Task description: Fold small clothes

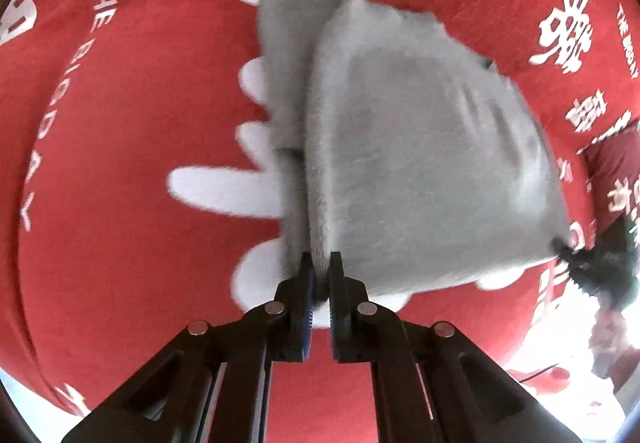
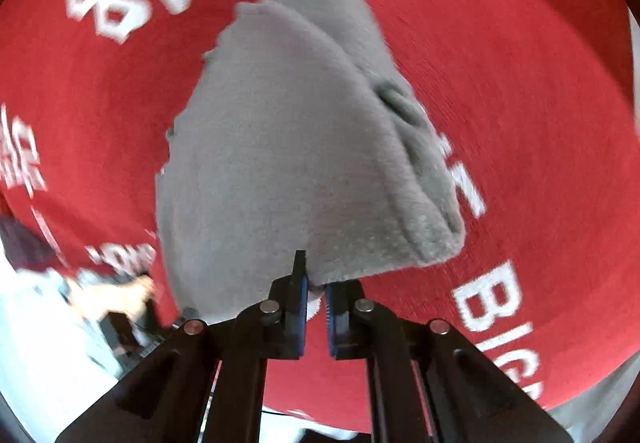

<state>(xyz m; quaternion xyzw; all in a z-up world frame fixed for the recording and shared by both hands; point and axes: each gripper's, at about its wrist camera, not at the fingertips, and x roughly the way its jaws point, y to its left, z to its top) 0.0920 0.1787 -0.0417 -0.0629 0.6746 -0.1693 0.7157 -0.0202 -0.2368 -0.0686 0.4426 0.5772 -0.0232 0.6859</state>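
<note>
A small grey fleece garment hangs lifted above the red cloth, folded partly over itself. My left gripper is shut on its near edge. In the right wrist view the same grey garment fills the centre, and my right gripper is shut on its near corner. A thick hem with a grey button runs along its right side. The right gripper shows at the right edge of the left wrist view, at the garment's other corner.
The red cloth with white lettering and white shapes covers the surface below. The person's hand and the left gripper show at the lower left of the right wrist view. The cloth's edge lies at the lower right.
</note>
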